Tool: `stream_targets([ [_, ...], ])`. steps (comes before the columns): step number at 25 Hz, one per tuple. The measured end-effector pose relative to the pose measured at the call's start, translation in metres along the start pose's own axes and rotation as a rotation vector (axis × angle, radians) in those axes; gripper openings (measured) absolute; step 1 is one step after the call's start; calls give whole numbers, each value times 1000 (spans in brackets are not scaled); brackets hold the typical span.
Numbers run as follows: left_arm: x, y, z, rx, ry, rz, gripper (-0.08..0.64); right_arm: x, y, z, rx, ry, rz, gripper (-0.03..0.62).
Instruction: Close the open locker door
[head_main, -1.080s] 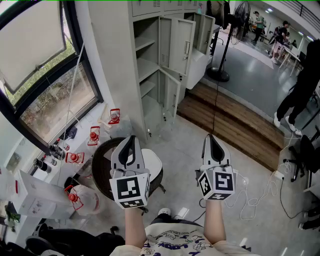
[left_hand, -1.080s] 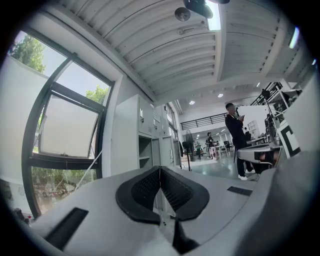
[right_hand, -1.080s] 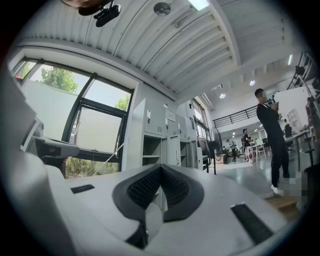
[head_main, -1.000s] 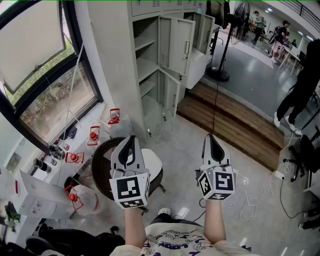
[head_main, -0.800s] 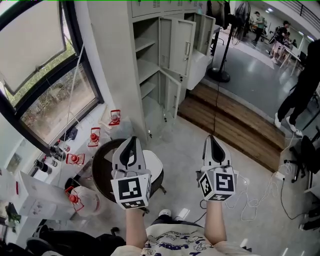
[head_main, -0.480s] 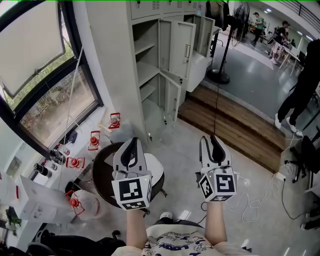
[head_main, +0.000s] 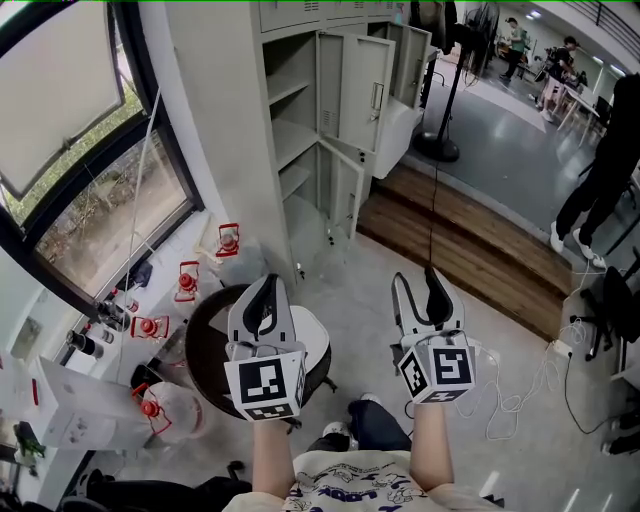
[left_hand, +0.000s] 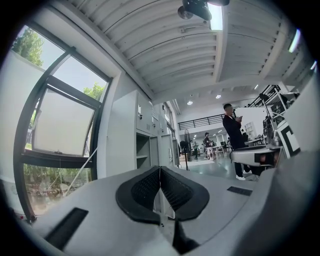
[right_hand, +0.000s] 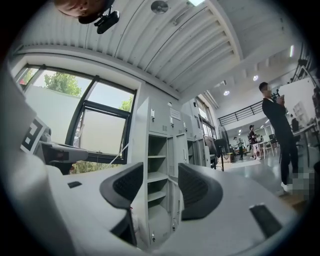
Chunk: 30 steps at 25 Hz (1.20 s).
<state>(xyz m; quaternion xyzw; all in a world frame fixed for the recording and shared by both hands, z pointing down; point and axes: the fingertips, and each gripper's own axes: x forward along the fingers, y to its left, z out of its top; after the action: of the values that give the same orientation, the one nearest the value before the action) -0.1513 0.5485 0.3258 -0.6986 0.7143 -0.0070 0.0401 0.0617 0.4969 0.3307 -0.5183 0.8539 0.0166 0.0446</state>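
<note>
locker door (head_main: 363, 80) well beyond right gripper (head_main: 417, 282)

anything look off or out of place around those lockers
Yes: on the grey locker bank, an upper door and the lower door beneath it hang open, showing bare shelves. Small red-and-white items also lie scattered on the floor by the window.
</note>
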Motion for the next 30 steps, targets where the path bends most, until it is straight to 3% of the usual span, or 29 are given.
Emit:
stream_targets([
  [12,74,3,-18,-5,30,47,5,75,-39,-23,31,31,36,218],
  [30,259,-36,4,16,4,204,3,254,-182,-12,43,5,163,218],
])
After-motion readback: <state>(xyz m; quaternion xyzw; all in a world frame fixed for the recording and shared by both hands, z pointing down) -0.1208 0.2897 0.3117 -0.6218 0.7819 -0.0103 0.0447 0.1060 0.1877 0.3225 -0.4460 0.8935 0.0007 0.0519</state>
